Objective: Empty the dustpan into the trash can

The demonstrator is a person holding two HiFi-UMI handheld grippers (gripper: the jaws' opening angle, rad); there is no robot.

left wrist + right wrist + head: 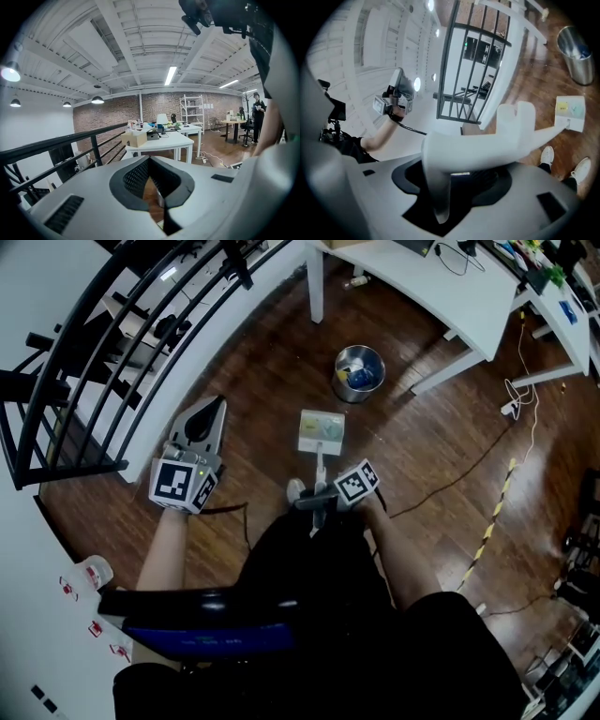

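A white long-handled dustpan stands on the wooden floor, its pan (321, 430) holding yellowish and greenish scraps. A round metal trash can (359, 373) stands just beyond it, with something blue and yellow inside. My right gripper (317, 502) is at the top of the dustpan handle (487, 145). That handle passes between the jaws with dark gaps on both sides, so the right gripper (454, 176) is open around it. The pan (571, 111) and the can (575, 56) also show past the handle. My left gripper (216, 406) is held out to the left, shut and empty (150, 161).
A black railing (112, 362) runs along the left. White tables (422, 287) stand behind the can. Cables (450, 474) and a yellow-black strip (497, 512) cross the floor at right. A blue-black chair (206, 620) is close at my front. A person (258, 117) stands far off.
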